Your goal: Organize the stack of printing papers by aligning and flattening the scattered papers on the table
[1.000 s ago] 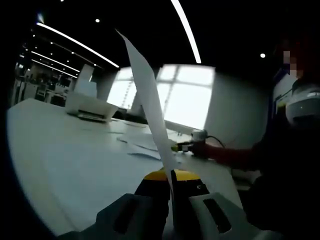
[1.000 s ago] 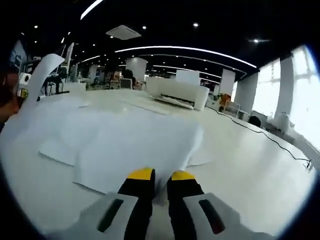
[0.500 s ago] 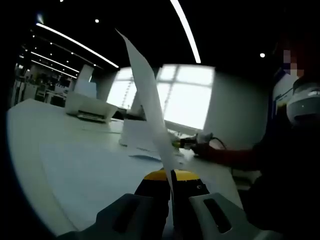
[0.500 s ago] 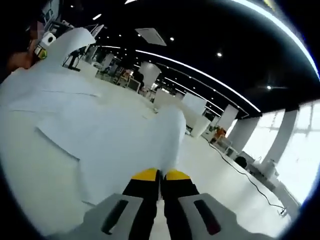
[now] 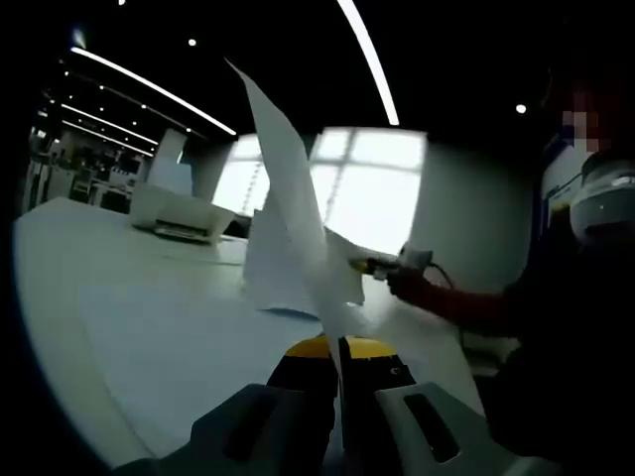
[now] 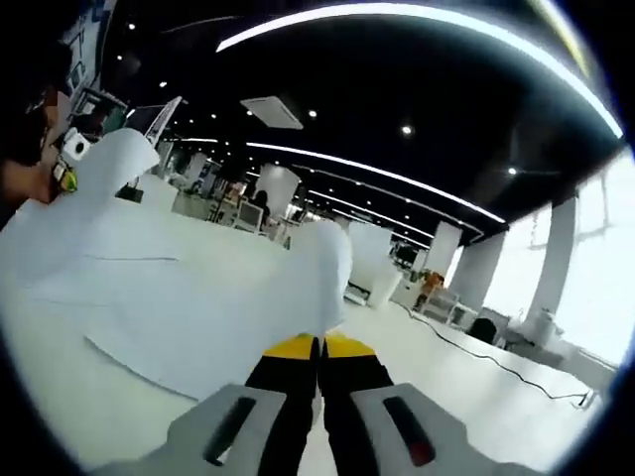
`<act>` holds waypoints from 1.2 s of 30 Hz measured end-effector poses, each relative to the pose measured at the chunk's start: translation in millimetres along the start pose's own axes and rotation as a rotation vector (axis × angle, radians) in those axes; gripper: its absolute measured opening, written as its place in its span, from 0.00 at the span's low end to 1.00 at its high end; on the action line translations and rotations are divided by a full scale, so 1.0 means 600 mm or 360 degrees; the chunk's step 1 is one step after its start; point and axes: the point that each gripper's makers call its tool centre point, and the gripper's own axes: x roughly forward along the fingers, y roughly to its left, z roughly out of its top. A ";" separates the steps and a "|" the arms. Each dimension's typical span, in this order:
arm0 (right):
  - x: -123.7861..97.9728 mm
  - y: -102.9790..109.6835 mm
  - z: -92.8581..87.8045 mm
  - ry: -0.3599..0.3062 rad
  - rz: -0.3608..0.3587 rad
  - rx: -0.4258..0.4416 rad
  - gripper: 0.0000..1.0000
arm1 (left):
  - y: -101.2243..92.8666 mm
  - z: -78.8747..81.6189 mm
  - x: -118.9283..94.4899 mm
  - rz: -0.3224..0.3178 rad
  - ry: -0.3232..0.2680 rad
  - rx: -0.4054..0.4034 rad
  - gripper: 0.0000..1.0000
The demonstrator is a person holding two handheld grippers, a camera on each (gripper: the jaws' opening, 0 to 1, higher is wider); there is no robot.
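Papers (image 6: 179, 297) over the table (image 6: 476, 397)

Open-plan office or lab hall: dark ceiling with long curved white light strips (image 6: 397, 15) and recessed spotlights; large white worktable (image 5: 149, 327); white desktop printer (image 5: 184, 213); tall bright windows (image 5: 367, 198); distant workstations; white columns (image 6: 486, 273).

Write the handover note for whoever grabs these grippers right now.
Left gripper: shut on the papers, edge standing up from its jaws.
Right gripper: shut on the same papers at the opposite side; it also shows in the left gripper view.
Papers hang lifted off the table between both grippers, sheets offset.
Done: gathered and lifted.
Left: align the edges, lay the stack down, flatten it.
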 end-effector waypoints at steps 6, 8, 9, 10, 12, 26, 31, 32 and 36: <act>-0.007 0.006 0.049 -0.0088 0.0019 0.0018 0.00 | 0.005 0.001 -0.001 -0.0001 0.0001 0.0001 0.06; -0.011 0.015 0.069 -0.0118 0.0025 0.0021 0.00 | 0.006 0.001 -0.002 -0.0001 0.0002 0.0002 0.06; -0.014 0.019 0.080 -0.0133 0.0029 0.0022 0.00 | 0.006 0.001 -0.002 -0.0001 0.0002 0.0003 0.06; -0.016 0.024 0.090 -0.0149 0.0032 0.0023 0.00 | 0.007 0.001 -0.002 -0.0001 0.0002 0.0004 0.06; -0.013 0.016 0.094 -0.0167 0.0035 0.0015 0.00 | 0.008 0.001 -0.002 0.0000 0.0003 0.0007 0.06; -0.027 0.054 0.205 -0.0302 0.0089 -0.0134 0.00 | 0.016 0.001 -0.002 0.0007 0.0006 0.0026 0.06; -0.037 0.058 0.249 -0.0383 0.0111 -0.0149 0.00 | 0.015 0.000 -0.001 0.0009 0.0006 0.0029 0.06; -0.039 0.059 0.255 -0.0394 0.0115 -0.0155 0.00 | 0.015 0.000 -0.002 0.0010 0.0006 0.0029 0.06; -0.055 0.060 0.300 -0.0468 0.0120 -0.0197 0.00 | 0.011 0.000 0.001 0.0012 0.0007 0.0034 0.06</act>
